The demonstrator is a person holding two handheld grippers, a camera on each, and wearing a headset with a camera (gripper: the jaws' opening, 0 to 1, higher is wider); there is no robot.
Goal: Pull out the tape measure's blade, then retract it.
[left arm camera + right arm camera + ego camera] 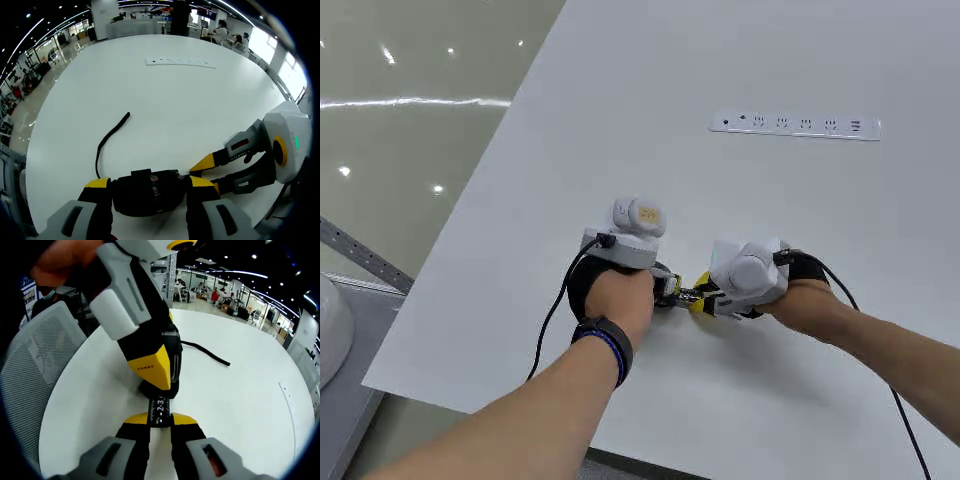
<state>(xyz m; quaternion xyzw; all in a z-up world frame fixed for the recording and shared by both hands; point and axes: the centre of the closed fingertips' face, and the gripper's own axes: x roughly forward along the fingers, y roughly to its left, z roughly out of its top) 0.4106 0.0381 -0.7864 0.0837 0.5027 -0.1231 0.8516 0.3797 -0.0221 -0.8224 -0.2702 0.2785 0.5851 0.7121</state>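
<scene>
Left gripper is clamped around the black tape measure, which sits on the white table near the person's edge. Right gripper is pinched on the blade, only a short bit showing out of the case. The black strap lies loose on the table, power strip well behind

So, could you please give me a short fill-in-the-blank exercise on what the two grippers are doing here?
1. The left gripper is shut on the tape measure, whose case is ____.
2. The right gripper pinches the numbered ____ between its jaws.
3. The power strip lies farther off on the ____ table.
Missing words: black; blade; white.
</scene>
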